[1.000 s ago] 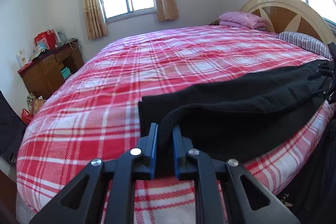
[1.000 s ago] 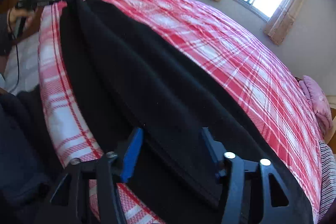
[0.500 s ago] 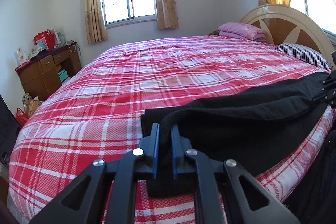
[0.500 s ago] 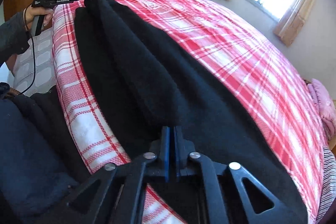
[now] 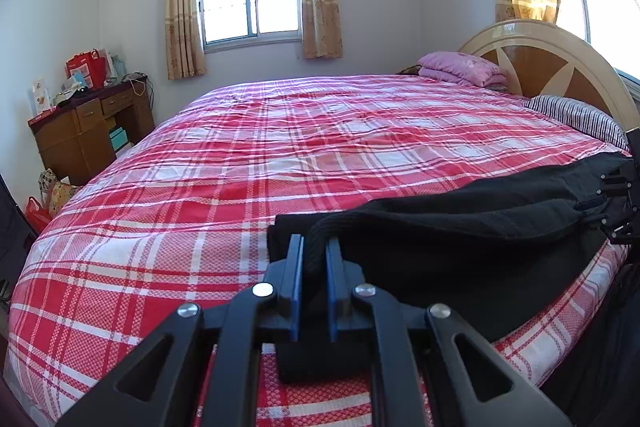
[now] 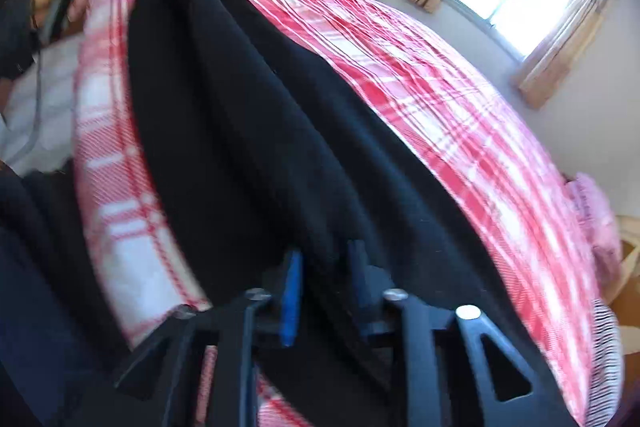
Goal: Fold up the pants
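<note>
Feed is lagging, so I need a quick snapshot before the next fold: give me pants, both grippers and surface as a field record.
pants: black, stretched along the near edge of the bed
left gripper: shut on the pants' ribbed end
right gripper: jaws have just been closing, shut on a fold of the pants at the other end
surface: red plaid sheet, pants lying on it
view quality: right wrist view blurred

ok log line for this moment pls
step: fold pants | left claw: shut on black pants | right claw: just closed on pants | pants: stretched along bed edge
</note>
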Demonstrator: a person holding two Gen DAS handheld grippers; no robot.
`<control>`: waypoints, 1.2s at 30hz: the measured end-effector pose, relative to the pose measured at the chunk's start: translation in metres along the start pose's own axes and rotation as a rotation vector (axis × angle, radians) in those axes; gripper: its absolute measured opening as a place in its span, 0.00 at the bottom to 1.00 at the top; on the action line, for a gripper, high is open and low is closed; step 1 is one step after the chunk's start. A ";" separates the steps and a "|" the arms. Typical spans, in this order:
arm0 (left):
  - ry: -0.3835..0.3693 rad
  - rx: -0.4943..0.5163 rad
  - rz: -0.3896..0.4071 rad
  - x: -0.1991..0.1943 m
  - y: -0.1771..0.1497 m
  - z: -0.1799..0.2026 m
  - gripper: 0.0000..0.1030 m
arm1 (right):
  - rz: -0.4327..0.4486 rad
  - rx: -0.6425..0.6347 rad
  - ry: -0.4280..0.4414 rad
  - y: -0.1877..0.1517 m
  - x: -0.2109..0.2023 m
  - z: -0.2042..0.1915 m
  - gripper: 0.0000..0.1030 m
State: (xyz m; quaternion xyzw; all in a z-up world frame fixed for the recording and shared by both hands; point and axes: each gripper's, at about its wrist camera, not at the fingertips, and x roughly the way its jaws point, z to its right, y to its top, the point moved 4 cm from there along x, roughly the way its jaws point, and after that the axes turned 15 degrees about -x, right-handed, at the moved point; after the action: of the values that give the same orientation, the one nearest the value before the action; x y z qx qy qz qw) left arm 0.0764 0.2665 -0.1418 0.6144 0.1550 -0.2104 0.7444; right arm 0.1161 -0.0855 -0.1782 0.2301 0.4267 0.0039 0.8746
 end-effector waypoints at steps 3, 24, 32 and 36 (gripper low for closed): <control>0.013 0.020 0.013 0.000 0.004 0.004 0.11 | 0.019 0.020 0.008 0.003 -0.010 0.005 0.03; 0.071 -0.024 -0.011 -0.041 -0.043 -0.066 0.39 | -0.019 0.039 0.253 -0.014 -0.018 -0.013 0.20; 0.170 -0.212 0.056 -0.051 -0.028 -0.102 0.39 | 0.000 0.054 0.228 -0.020 -0.031 -0.001 0.45; 0.037 -0.205 0.040 -0.034 -0.009 -0.065 0.39 | 0.003 0.083 0.185 -0.015 -0.027 0.010 0.45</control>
State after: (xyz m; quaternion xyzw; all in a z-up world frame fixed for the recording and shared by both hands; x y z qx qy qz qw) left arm 0.0440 0.3334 -0.1453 0.5419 0.1771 -0.1670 0.8044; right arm 0.1032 -0.1083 -0.1590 0.2653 0.5052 0.0090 0.8211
